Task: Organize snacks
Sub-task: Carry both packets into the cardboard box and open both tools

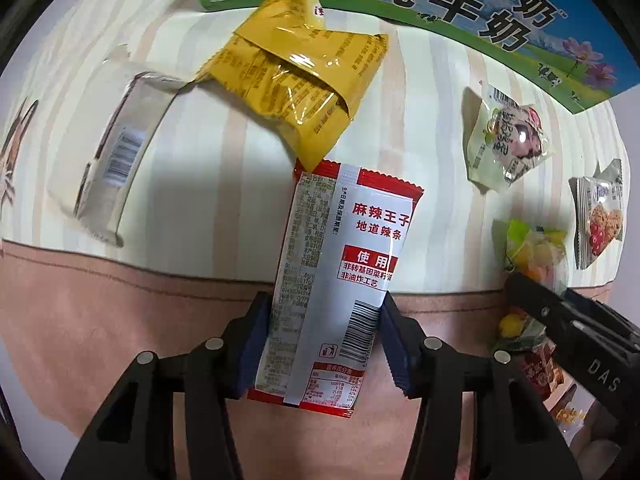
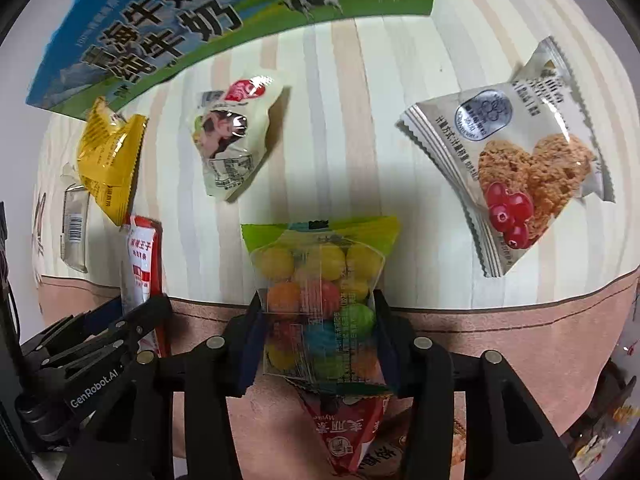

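Observation:
My left gripper (image 1: 320, 340) is shut on a red and white spicy-strip packet (image 1: 340, 276), held upright over the table's front edge; the packet also shows in the right wrist view (image 2: 142, 268). My right gripper (image 2: 318, 340) is shut on a clear bag of coloured candy balls (image 2: 320, 296) with a green top; that bag shows at the right of the left wrist view (image 1: 536, 256). A yellow packet (image 1: 296, 84), a grey packet (image 1: 116, 152), a pale green packet (image 1: 504, 140) and a biscuit packet (image 2: 516, 164) lie on the striped cloth.
A milk carton box (image 1: 440, 12) stands along the back of the table (image 1: 224, 184). A pink band runs along the cloth's front edge (image 1: 120, 300). More snack packets, one red (image 2: 348, 428), lie below the right gripper.

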A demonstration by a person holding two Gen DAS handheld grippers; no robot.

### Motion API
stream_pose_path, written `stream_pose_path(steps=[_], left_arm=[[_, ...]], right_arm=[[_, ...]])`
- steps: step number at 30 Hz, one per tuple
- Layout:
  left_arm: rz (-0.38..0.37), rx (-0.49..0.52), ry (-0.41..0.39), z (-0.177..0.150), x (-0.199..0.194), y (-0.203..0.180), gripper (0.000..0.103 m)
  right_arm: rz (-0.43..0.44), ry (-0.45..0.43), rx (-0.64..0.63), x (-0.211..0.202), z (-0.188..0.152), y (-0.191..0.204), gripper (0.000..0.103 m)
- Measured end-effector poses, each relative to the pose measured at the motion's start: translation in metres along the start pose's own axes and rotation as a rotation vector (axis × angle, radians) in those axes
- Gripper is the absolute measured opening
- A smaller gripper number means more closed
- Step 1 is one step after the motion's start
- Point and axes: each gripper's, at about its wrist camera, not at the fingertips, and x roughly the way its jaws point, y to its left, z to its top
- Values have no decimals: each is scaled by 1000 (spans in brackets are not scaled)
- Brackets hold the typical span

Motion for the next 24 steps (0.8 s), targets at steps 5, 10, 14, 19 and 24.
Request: stream_pose_path(steps=[5, 10, 14, 19, 24], left_arm=[[-48, -11, -14, -8, -20, 3, 48], [-154, -44, -40, -6, -57, 11, 48], [-207, -46, -106, 4, -101, 12, 48], [-274, -27, -191, 10, -158, 10, 48], [-300, 10, -234, 58, -189, -7, 49]], right_arm=[[60, -26, 24, -15, -14, 5, 50], [155, -48, 55, -41, -18, -1, 50], [215, -80, 64, -71, -7, -9, 50], [282, -157, 54, -117, 14, 1, 50], [314, -251, 28, -170, 62, 15, 50]])
